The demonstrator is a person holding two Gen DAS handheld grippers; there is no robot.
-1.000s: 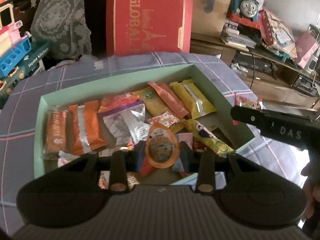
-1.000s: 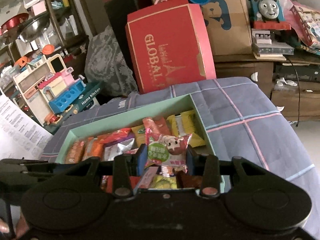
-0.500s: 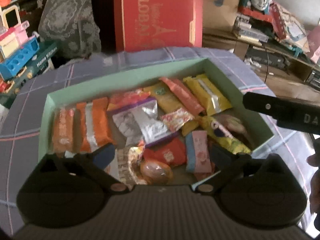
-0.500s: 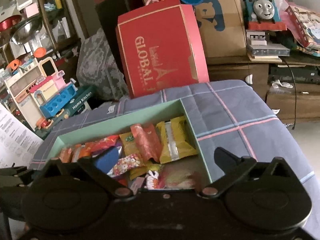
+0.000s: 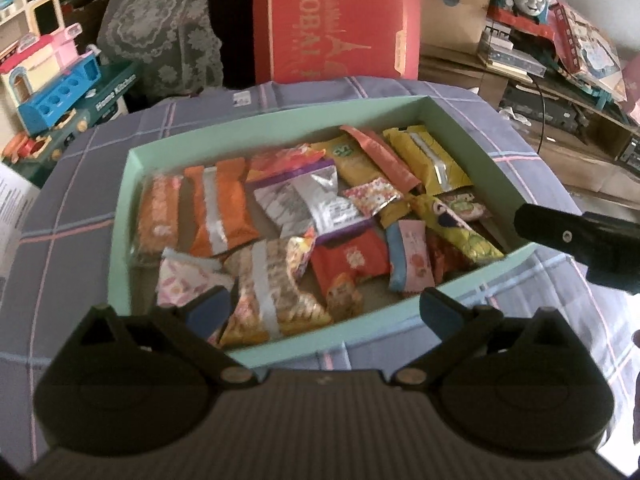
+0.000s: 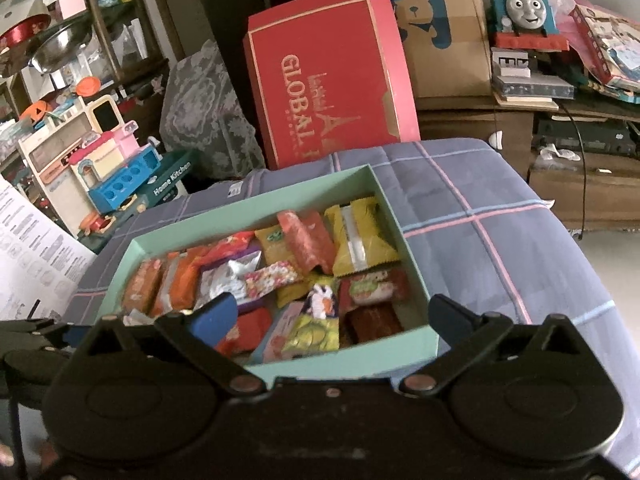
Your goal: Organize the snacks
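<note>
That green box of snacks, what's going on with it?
A person is sorting snacks into the green box on the checked cloth, a gripper in each hand. The left gripper and right gripper hang over its near edge, jaws wide and empty. The packets lie loose inside.

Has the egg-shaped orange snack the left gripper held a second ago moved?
Yes. The left gripper has just opened, and the snack dropped into the green box, beside the red packet.
</note>
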